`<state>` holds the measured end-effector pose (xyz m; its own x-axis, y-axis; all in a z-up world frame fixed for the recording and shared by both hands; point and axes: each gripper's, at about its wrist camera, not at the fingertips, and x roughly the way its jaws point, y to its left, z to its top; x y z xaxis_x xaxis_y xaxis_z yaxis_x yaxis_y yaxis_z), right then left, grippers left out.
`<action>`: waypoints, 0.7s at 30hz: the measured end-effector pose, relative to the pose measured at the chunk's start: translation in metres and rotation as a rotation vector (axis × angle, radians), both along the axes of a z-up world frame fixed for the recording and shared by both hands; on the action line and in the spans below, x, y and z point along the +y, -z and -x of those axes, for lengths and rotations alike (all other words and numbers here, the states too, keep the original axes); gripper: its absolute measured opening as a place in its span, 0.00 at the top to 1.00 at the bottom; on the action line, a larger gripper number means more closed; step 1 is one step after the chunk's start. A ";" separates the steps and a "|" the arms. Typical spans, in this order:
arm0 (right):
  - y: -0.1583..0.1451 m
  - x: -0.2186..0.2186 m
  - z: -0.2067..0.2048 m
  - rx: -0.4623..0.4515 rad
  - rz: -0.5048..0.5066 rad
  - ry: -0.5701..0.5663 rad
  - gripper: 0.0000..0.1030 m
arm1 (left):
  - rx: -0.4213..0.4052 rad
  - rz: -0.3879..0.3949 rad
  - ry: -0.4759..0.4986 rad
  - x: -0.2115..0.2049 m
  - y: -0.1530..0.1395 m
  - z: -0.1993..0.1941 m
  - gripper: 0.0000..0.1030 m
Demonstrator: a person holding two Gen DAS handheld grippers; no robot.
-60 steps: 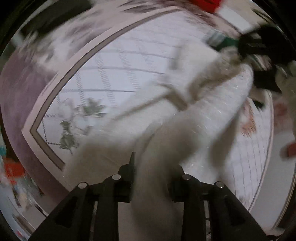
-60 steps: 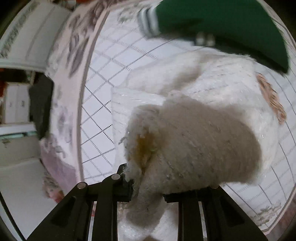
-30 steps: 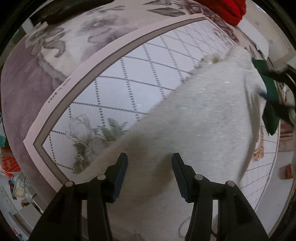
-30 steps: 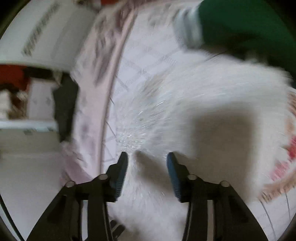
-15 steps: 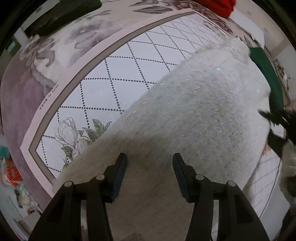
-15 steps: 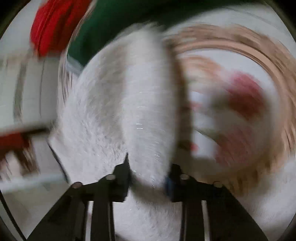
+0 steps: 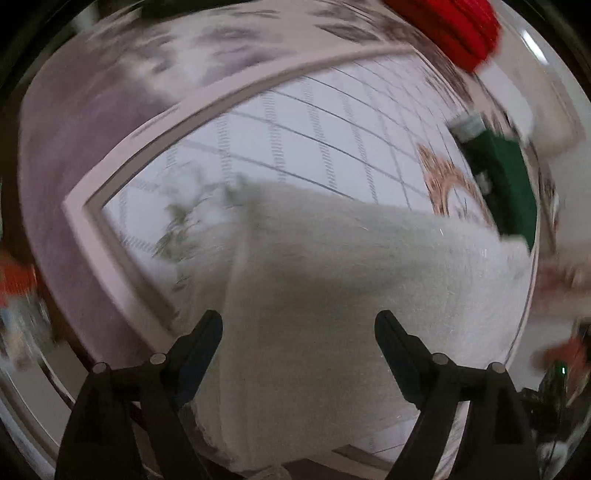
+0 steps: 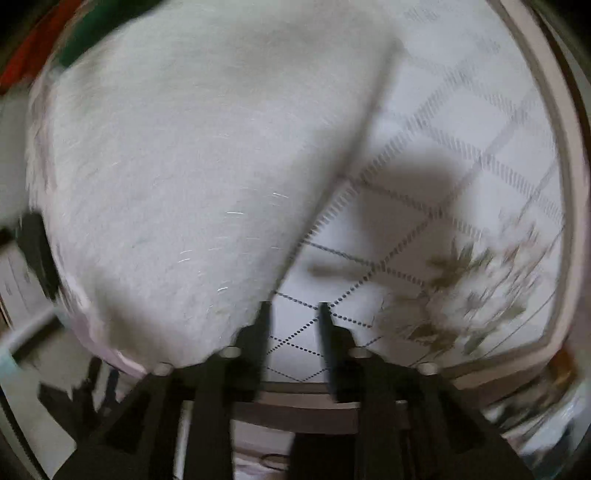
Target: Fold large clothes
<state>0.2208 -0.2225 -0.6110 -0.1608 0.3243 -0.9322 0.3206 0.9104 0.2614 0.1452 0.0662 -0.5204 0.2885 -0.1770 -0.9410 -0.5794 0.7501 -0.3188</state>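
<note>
My left gripper (image 7: 297, 328) hangs wide apart over the fluffy white sweater (image 7: 351, 280) lying on the patterned rug (image 7: 295, 122), while my right gripper (image 8: 293, 314), jaws apart and empty, sits beside the sweater's edge.

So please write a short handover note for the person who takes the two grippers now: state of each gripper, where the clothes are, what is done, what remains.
Left gripper: open wide, holding nothing, over the fluffy white garment.
Right gripper: open, empty, beside the garment's edge, above the patterned rug.
The white garment lies on the rug, released. A green garment and a red knit item lie further away.
Done: the white garment appears laid down, partly folded.
Left: check and finish its fold; frames are blurred.
</note>
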 end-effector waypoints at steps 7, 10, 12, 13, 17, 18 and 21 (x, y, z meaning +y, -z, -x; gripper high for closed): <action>-0.051 0.038 -0.080 -0.195 0.003 -0.142 0.25 | 0.000 0.056 -0.188 0.035 0.027 0.014 0.19; -0.057 0.050 -0.118 -0.237 0.010 -0.140 0.25 | -0.020 0.063 -0.138 0.029 0.040 -0.014 0.21; -0.057 0.049 -0.128 -0.265 0.019 -0.153 0.25 | -0.011 0.038 -0.087 0.022 0.052 -0.034 0.27; -0.056 0.052 -0.134 -0.275 0.032 -0.163 0.25 | -0.017 0.017 -0.066 0.020 0.057 -0.041 0.39; -0.050 0.062 -0.152 -0.283 0.074 -0.193 0.25 | -0.056 -0.072 -0.018 0.010 0.047 -0.043 0.90; -0.048 0.062 -0.158 -0.287 0.074 -0.195 0.25 | -0.077 -0.082 -0.028 0.010 0.039 -0.039 0.91; -0.050 0.057 -0.162 -0.307 0.103 -0.204 0.25 | -0.140 -0.080 -0.077 0.013 0.010 -0.020 0.92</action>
